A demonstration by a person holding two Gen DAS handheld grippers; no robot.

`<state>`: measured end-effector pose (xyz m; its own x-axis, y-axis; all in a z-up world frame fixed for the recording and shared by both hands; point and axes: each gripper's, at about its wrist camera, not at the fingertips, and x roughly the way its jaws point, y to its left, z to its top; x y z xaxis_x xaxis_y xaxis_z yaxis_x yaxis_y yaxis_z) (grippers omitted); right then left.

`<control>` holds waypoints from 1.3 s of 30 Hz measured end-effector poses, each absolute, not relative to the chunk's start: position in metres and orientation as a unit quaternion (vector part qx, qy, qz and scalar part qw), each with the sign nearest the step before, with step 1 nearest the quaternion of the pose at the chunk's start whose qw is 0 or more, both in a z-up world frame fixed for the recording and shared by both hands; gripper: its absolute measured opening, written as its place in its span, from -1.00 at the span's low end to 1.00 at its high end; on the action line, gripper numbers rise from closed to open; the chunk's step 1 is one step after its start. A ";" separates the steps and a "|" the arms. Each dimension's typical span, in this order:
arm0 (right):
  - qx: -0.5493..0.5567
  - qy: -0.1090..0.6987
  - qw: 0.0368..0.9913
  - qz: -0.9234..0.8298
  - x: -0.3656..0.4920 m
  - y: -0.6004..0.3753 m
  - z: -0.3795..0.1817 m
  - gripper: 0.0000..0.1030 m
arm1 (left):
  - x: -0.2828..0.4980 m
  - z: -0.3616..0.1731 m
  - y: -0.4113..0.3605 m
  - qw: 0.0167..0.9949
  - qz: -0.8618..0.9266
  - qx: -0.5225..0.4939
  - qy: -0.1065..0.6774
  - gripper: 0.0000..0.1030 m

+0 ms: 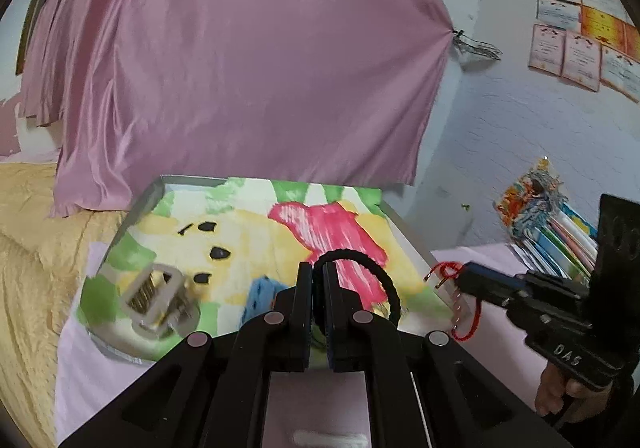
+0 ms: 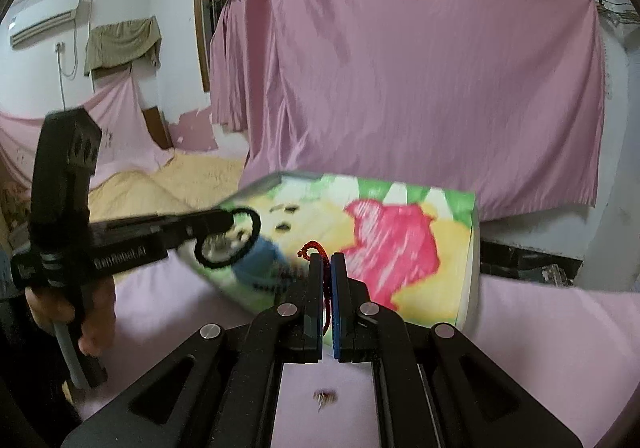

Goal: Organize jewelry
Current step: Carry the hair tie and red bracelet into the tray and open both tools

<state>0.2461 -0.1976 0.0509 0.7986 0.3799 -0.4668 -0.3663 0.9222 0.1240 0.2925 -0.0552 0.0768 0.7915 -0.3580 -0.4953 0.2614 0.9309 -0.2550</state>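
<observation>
1. Ahead of me a pink curtain [image 1: 248,60] hangs down behind a tray [image 1: 148,200] covered in a bright painted cloth [image 1: 280,232]. A pale metal rack [image 1: 154,298] stands on the near left of that cloth, blurred. Off to the right, a stack of books [image 1: 560,240] leans by the wall, with certificates [image 1: 580,32] pinned above. Nothing stands between my claws and the tray.
2. The black hair band [image 1: 372,280] arcs up from my left claw, curving over to the right and back down; from the right wrist view it reads as a ring standing on edge over the tray's near left.
3. The red cord [image 1: 466,324] hangs from my right claw past the tray's right edge, its long axis roughly vertical, with a small knot above the tips.
4. My left claw [image 1: 319,268] is nearly closed, pinching the hair band.
5. My right claw [image 2: 327,260] is pressed together on the red cord, which runs down between the pads.
</observation>
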 end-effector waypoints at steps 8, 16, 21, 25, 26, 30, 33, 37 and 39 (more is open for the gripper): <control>0.043 0.263 0.947 0.182 0.292 -0.200 0.042 -0.93 | 0.330 0.072 -0.069 0.940 -0.142 -0.065 0.303 -0.90; 0.061 0.311 0.934 0.163 0.325 -0.199 0.013 -0.93 | 0.352 0.056 -0.083 0.931 -0.123 -0.058 0.339 -0.90; 0.060 0.330 0.928 0.164 0.330 -0.195 0.001 -0.93 | 0.357 0.046 -0.083 0.926 -0.111 -0.051 0.356 -0.90; 0.054 0.331 0.928 0.161 0.330 -0.191 -0.004 -0.93 | 0.359 0.042 -0.083 0.924 -0.111 -0.051 0.361 -0.90; 0.053 0.331 0.928 0.159 0.329 -0.191 -0.003 -0.93 | 0.359 0.041 -0.083 0.924 -0.110 -0.051 0.362 -0.90; 0.048 0.338 0.928 0.152 0.330 -0.190 -0.009 -0.93 | 0.359 0.038 -0.084 0.925 -0.104 -0.041 0.362 -0.90; 0.055 0.350 0.923 0.154 0.333 -0.192 -0.014 -0.93 | 0.360 0.035 -0.085 0.923 -0.105 -0.038 0.367 -0.90; 0.061 0.355 0.921 0.151 0.335 -0.193 -0.018 -0.93 | 0.358 0.035 -0.087 0.925 -0.101 -0.025 0.365 -0.89; 0.063 0.357 0.920 0.148 0.335 -0.194 -0.019 -0.93 | 0.357 0.035 -0.087 0.927 -0.099 -0.022 0.362 -0.88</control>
